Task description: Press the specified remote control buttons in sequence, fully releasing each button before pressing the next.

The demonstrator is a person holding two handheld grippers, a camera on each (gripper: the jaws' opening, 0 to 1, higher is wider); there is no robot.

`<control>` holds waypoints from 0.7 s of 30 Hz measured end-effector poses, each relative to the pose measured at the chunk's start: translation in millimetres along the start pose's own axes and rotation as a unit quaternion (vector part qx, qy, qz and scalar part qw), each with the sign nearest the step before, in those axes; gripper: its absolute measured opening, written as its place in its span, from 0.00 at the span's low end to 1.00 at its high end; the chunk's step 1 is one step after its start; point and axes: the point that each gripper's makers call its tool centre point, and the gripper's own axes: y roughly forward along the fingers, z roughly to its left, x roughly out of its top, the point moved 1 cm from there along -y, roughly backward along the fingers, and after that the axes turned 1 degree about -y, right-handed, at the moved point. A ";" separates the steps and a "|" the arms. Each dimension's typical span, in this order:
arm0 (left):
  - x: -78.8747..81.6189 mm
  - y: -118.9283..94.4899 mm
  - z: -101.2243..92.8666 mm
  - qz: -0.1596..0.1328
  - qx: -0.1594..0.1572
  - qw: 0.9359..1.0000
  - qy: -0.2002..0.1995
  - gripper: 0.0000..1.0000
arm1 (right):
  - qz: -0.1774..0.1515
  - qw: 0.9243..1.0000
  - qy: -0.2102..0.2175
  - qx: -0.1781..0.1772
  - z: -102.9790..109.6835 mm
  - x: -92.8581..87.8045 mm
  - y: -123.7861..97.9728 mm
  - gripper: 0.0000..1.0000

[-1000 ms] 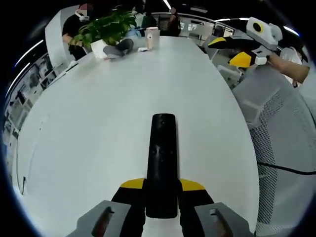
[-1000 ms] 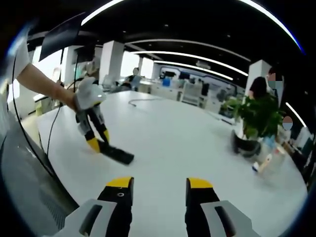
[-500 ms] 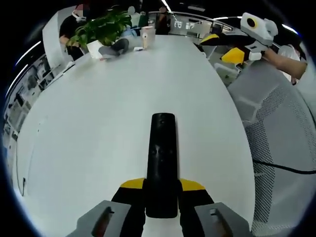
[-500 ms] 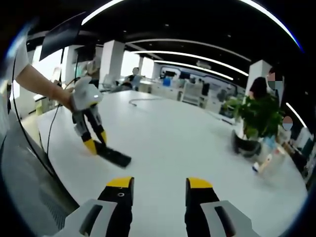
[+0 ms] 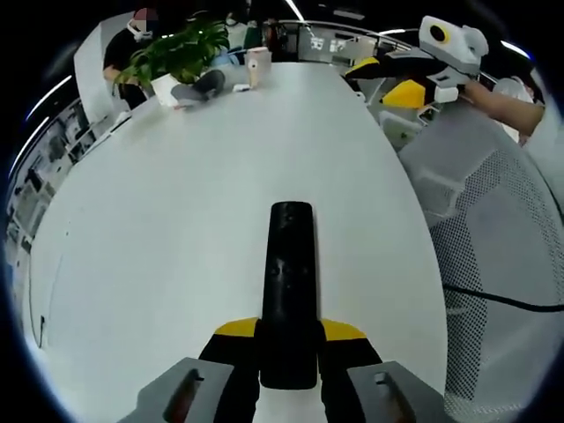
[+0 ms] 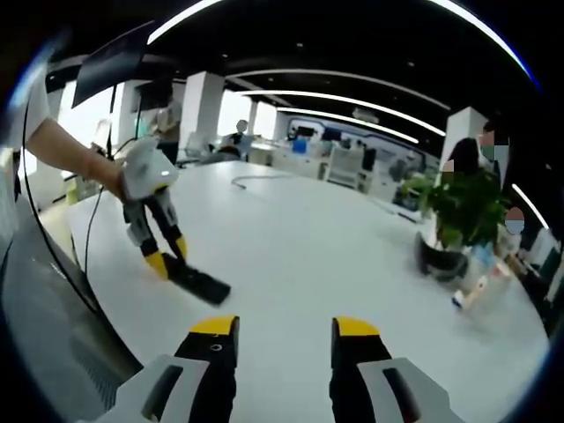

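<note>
Left gripper (image 5: 286, 339) is clamped on the remote's (image 5: 288, 282) near end, holding it flat on the bench (image 5: 176, 211), right gripper (image 6: 286, 339) hangs spread and empty well off it, so a coarse jaw-tip press likely hits neighbouring buttons.

left gripper (image 6: 165, 253) | with remote (image 6: 196, 282) | shifted slightly toward table (image 6: 352, 256) edge
</note>
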 end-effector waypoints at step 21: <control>-3.8 -1.2 -20.7 -0.006 -0.008 1.000 -0.008 0.24 | 0.010 1.000 -0.004 0.007 3.7 -3.3 1.8 0.37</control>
